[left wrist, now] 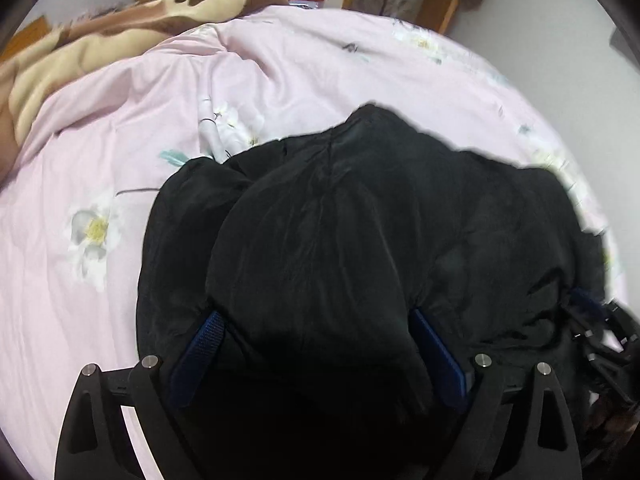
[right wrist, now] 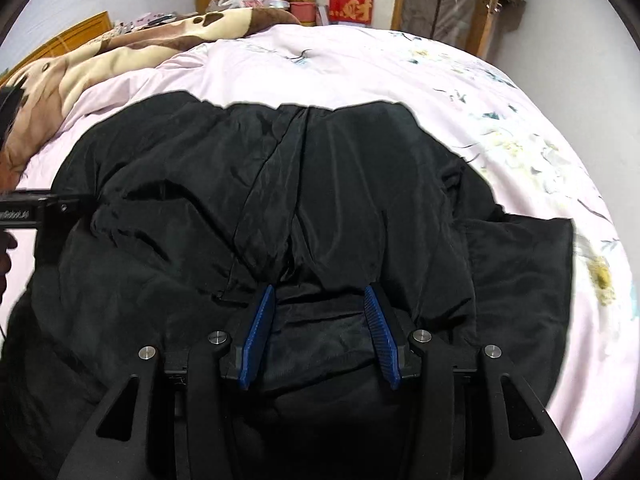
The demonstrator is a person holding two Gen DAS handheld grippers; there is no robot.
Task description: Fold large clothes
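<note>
Bedroom scene, pink floral quilt (right wrist: 360, 64) covers the bed, brown patterned blanket (right wrist: 120, 48) bunched at the far end, red box (right wrist: 351, 7) and clutter by the wall. Black padded jacket (right wrist: 280, 184) lies spread across the near part of the quilt, one flat flap (right wrist: 520, 264) sticking out to the right. Left gripper (left wrist: 316, 316) spread very wide, thick bulge of jacket between its blue pads (left wrist: 208, 336), grip or just straddling, cannot tell. Right gripper (right wrist: 320, 296) about half spread, pinching a bunched fold near the hem. Step looks like laying the near edge down for a fold. To do it well: lower both ends level, keep the fold line straight, release only once the fabric rests flat, then tuck the flap.
</note>
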